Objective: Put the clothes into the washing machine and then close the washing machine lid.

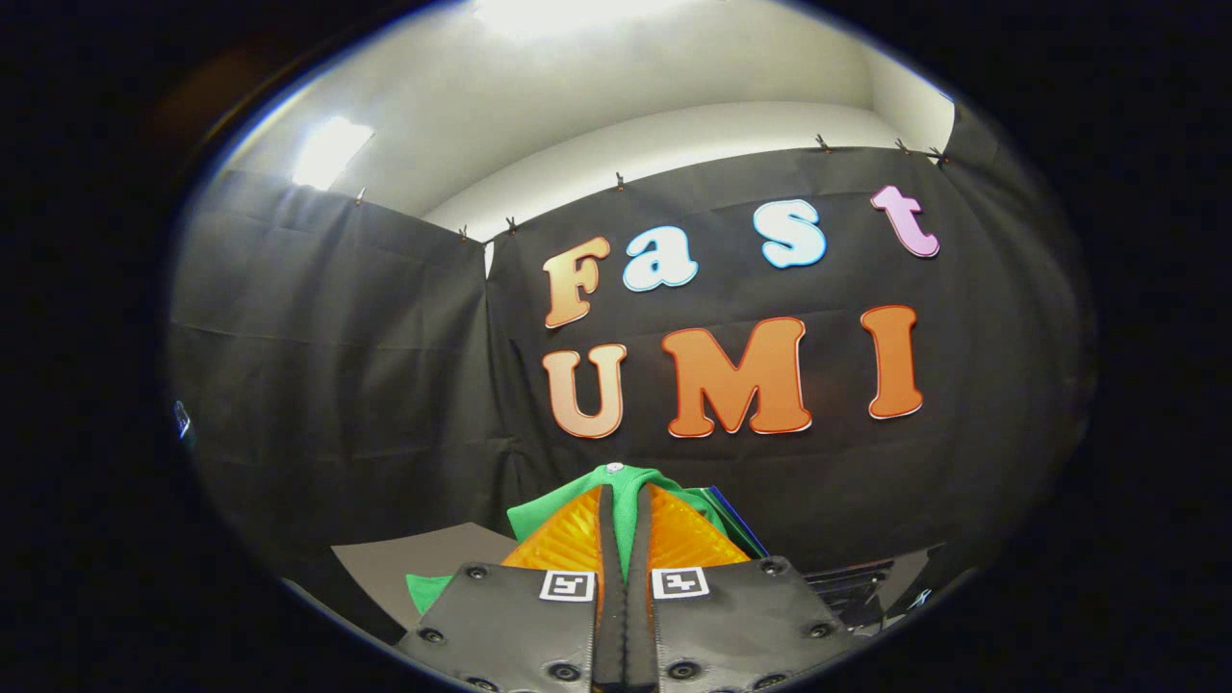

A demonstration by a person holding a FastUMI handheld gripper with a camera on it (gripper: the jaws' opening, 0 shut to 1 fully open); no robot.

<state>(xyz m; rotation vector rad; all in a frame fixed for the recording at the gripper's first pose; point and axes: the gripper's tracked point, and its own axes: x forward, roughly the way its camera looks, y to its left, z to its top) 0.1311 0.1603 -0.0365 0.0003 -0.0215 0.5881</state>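
Note:
A green garment (630,489) is pinched between the two fingers of my gripper (624,500), which is shut on it. The cloth bunches over and around the fingertips and a fold of it hangs down to the left of the fingers (425,589). A dark blue edge of fabric (736,525) shows just right of the fingers. The gripper is raised and tilted upward, facing the black cloth wall. The rest of the garment is hidden behind the fingers.
A grey flat surface (423,563) lies low on the left behind the fingers. A dark slatted object (866,587) sits low on the right. The booth's black cloth wall (337,385) stands ahead, with a white ceiling (626,96) above it.

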